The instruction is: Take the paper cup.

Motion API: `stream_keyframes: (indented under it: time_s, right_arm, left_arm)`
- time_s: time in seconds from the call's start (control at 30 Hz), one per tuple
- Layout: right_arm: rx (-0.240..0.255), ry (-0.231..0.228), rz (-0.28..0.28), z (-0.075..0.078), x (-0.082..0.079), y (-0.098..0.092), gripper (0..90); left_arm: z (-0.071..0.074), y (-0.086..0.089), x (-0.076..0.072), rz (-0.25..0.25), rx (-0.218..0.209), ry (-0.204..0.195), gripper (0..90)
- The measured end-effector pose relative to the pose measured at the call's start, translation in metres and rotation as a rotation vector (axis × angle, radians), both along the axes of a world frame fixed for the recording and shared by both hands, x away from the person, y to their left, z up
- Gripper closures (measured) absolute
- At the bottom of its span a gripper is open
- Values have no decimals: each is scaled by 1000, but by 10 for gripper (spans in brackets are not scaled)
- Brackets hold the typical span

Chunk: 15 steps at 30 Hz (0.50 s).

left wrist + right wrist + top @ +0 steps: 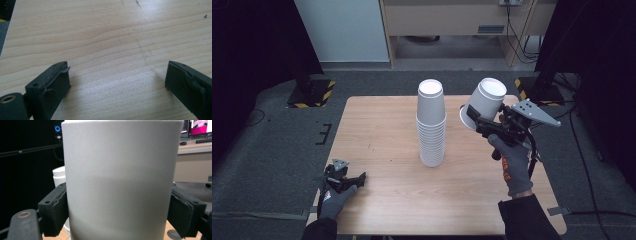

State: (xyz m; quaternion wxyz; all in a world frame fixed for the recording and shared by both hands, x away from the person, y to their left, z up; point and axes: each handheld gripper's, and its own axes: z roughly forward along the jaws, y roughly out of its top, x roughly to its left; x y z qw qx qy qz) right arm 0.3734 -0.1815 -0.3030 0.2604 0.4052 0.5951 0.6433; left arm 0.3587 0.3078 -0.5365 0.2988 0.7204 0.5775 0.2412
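A: Start at the right tongs [476,121]. What have they got?

B: They're clamped on a single white paper cup [484,102], one jaw on each side of its wall. It's upside down and tilted, held in the air just right of the cup stack [431,122]. In the right gripper view the cup [120,180] sits square between the pads, with the stack [59,176] peeking out behind its left edge.

A: And the left tongs [353,180]?

B: Spread apart and holding nothing, resting low on the counter [382,150] near its front left corner. The left gripper view has bare wood [112,45] between the jaws.

A: What could go wrong from here?

B: I'd say the stack is tall and narrow and nothing steadies it. If the cup comes down tilted as it is now, its rim could catch the top cup and push the column over. Squeezing harder could also dent the thin wall, so it would jam rather than slide on

A: So level it first?

B: Yes, and lower it straight
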Motion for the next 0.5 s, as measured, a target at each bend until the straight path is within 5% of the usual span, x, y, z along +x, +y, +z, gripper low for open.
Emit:
stream_keyframes:
  time_s: [0.5]
  right_arm:
    - [34, 82, 0, -43, -14, -19, 160]
  left_arm:
    - [0, -1, 0, -5, 3, 4, 33]
